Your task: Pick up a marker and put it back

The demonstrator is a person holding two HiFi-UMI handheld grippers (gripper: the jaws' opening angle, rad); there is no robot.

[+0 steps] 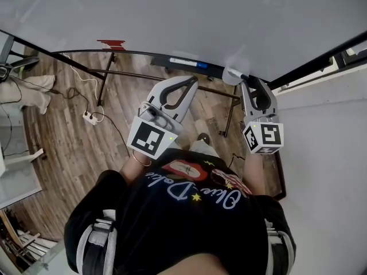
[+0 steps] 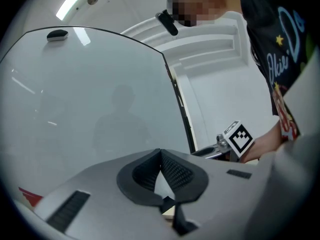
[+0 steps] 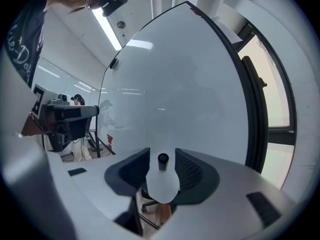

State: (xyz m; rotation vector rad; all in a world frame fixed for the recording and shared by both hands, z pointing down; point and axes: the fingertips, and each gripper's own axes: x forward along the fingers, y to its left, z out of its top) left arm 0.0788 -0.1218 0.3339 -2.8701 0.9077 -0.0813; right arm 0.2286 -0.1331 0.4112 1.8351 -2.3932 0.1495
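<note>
Item: white cylindrical marker with black end (image 3: 162, 176), at the right lower edge of the large whiteboard (image 1: 172, 16). It is flanked, unpressed, by the wide-parted right gripper (image 3: 162, 155). The left gripper (image 2: 160, 154) is shut, empty. The stage is judged as pre-grasp or just released.

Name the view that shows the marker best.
Right gripper view: the marker, white with a black end, sits between the right gripper's open jaws. The head view shows only a white bit at that gripper's tip; the left gripper view, nothing.
</note>
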